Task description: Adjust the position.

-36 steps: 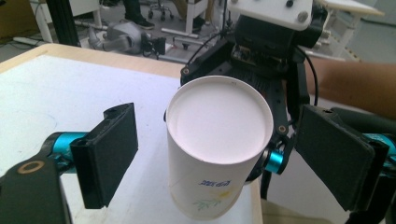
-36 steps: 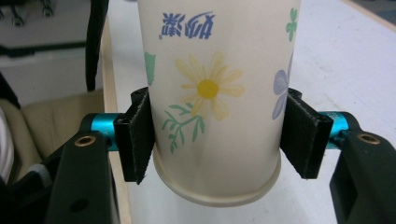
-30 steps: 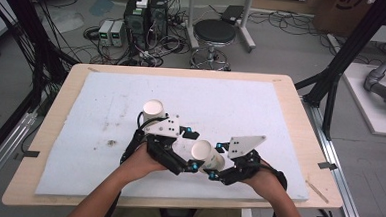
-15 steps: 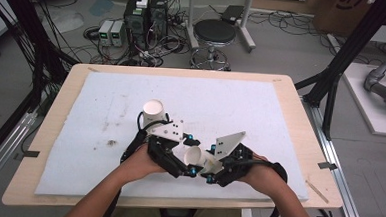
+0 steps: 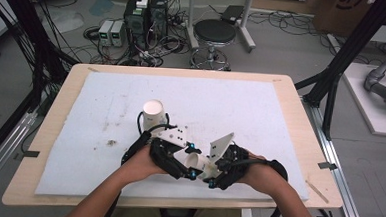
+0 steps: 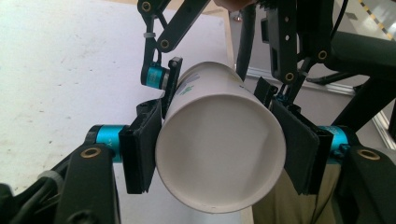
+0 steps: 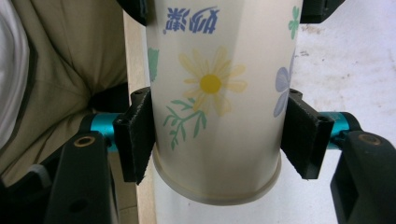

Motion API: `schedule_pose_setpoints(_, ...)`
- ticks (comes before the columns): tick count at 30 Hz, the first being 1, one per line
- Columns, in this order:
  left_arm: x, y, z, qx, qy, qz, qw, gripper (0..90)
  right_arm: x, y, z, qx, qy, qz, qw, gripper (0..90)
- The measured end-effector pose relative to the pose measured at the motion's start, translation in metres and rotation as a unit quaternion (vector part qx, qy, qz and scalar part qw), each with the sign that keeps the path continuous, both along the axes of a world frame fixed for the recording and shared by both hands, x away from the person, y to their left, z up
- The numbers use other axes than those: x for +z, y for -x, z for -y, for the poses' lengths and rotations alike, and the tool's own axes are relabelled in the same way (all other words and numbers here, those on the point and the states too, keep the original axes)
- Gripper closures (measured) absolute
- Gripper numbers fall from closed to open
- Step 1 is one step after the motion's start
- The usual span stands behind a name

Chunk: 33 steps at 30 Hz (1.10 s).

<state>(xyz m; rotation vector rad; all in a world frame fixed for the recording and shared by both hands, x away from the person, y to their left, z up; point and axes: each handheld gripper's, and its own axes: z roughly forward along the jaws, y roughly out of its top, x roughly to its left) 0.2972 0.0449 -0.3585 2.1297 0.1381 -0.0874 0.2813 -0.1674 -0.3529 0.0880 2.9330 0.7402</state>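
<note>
A flower-printed paper cup (image 5: 196,162) lies level between both grippers, above the mat near the table's front edge. My left gripper (image 6: 219,158) has just been closing; its pads now press the cup (image 6: 219,116) near its wide open end. My right gripper (image 7: 217,140) is shut on the same cup (image 7: 210,84) near its narrower end, one pad on each side. In the high view the left gripper (image 5: 181,160) and the right gripper (image 5: 210,172) face each other over the cup. A second white cup (image 5: 153,114) stands on the mat just beyond the left gripper.
A white mat (image 5: 261,112) covers most of the wooden table (image 5: 300,119). Small dark specks (image 5: 111,143) mark the mat left of the hands. Beyond the table stand a stool (image 5: 214,32), electronics boxes and cables on the floor.
The left gripper's jaws went from wide open to shut on the cup that the right gripper holds. Both hands drew slightly toward the table's front edge.
</note>
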Motion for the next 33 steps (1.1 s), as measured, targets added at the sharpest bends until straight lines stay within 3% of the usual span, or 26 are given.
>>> schedule_pose_setpoints(6,-0.001,0.001,0.001,-0.002,0.007,-0.003,1.0,37.2,0.0,0.0,0.003,0.001,0.004,-0.01,0.9999,33.6)
schedule_pose_setpoints(8,0.0,0.0,0.0,0.001,0.014,-0.001,0.9999,37.3,0.001,0.0,0.005,0.002,-0.004,-0.004,1.0,30.3)
schedule_pose_setpoints(11,0.001,-0.001,-0.006,0.011,0.024,0.004,0.9996,37.4,0.005,0.0,0.011,-0.012,-0.042,-0.007,0.999,21.4)
schedule_pose_setpoints(15,-0.002,-0.001,-0.016,0.024,0.059,-0.005,0.998,37.3,0.012,0.0,0.026,-0.042,-0.116,-0.009,0.9923,20.1)
schedule_pose_setpoints(16,-0.002,-0.001,-0.016,0.024,0.059,-0.005,0.998,37.3,0.012,0.0,0.026,-0.042,-0.116,-0.009,0.9923,20.1)
schedule_pose_setpoints(17,-0.003,-0.001,-0.02,0.032,0.076,-0.005,0.9966,37.3,0.014,0.0,0.034,-0.056,-0.151,-0.001,0.9869,20.1)
schedule_pose_setpoints(20,-0.005,0.0,-0.027,0.043,0.095,-0.003,0.9945,37.2,0.016,0.002,0.045,-0.066,-0.195,0.021,0.9783,19.9)
schedule_pose_setpoints(23,-0.006,0.001,-0.033,0.053,0.115,0.002,0.992,37.2,0.016,0.005,0.054,-0.074,-0.236,0.028,0.9684,19.9)
schedule_pose_setpoints(26,-0.006,0.001,-0.036,0.058,0.127,0.003,0.9901,37.3,0.014,0.007,0.059,-0.088,-0.256,0.034,0.9621,18.9)
schedule_pose_setpoints(27,-0.007,0.002,-0.039,0.061,0.136,0.005,0.9888,37.2,0.012,0.007,0.061,-0.092,-0.264,0.032,0.9595,18.7)
schedule_pose_setpoints(33,-0.008,0.004,-0.044,0.062,0.157,0.006,0.9856,37.3,-0.005,0.011,0.068,-0.109,-0.305,0.02,0.9461,18.7)
